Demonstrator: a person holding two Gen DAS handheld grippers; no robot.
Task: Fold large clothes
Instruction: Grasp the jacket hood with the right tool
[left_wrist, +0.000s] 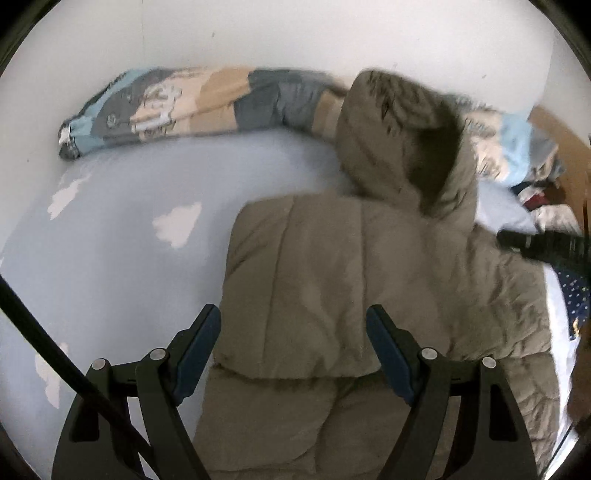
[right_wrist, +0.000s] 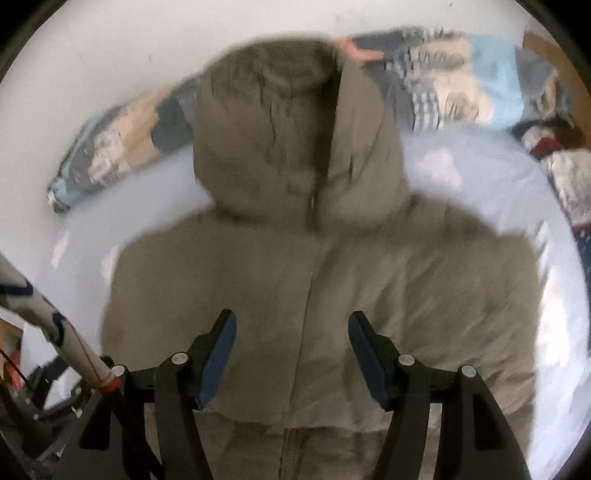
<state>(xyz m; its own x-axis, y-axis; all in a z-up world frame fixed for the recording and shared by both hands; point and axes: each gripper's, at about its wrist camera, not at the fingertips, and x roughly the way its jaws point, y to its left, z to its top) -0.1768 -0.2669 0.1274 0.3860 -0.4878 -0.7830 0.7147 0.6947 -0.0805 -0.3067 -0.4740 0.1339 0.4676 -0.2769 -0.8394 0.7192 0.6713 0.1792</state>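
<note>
A large khaki padded hooded jacket (left_wrist: 332, 266) lies on a pale blue bed sheet with white clouds (left_wrist: 122, 229). Its hood (left_wrist: 406, 140) points toward the far wall. A fold line crosses the body near the camera. My left gripper (left_wrist: 293, 314) is open and empty, hovering over the jacket's left part. In the right wrist view the jacket (right_wrist: 314, 280) fills the middle, zip running down its centre, hood (right_wrist: 288, 133) at the top. My right gripper (right_wrist: 291, 321) is open and empty above the jacket's chest. The right view is blurred.
A rolled patterned duvet (left_wrist: 192, 103) lies along the white wall behind the jacket; it also shows in the right wrist view (right_wrist: 461, 77). More bedding and clothes (left_wrist: 535, 199) are piled at the right. A dark strap (left_wrist: 546, 243) lies by the jacket's right shoulder.
</note>
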